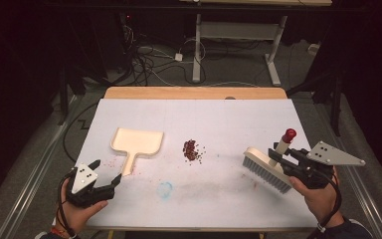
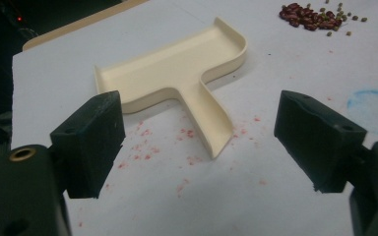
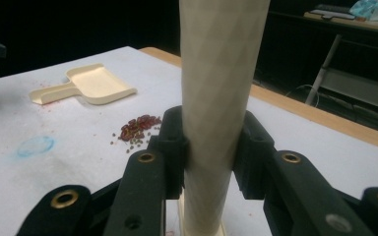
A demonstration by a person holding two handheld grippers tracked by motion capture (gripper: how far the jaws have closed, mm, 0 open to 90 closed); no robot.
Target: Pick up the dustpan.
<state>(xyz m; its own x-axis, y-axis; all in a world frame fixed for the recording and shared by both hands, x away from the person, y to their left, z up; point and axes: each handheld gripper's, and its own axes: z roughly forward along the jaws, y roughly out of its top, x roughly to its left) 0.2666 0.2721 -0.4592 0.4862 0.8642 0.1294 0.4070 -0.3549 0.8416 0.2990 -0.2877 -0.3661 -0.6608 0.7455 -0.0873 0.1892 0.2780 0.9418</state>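
A cream dustpan (image 1: pixel 136 142) lies flat at the table's left, its handle pointing toward the front edge. My left gripper (image 1: pixel 107 173) stands open just short of that handle, and the dustpan (image 2: pixel 177 73) lies ahead of the spread jaws. A small pile of red and green beans (image 1: pixel 192 150) sits mid-table. At the right, my right gripper (image 1: pixel 289 160) is shut on the pale handle of a brush (image 1: pixel 268 167) with a red knob on top and grey bristles resting on the table. The brush handle (image 3: pixel 219 98) rises between the pressed jaws, with the beans (image 3: pixel 139 129) and dustpan (image 3: pixel 86 86) beyond.
A blue smudge (image 1: pixel 164 189) and faint red marks stain the white table cover (image 1: pixel 229 119). A wooden strip (image 1: pixel 194 92) runs along the far edge. Cables and a desk frame (image 1: pixel 238 50) stand on the floor beyond.
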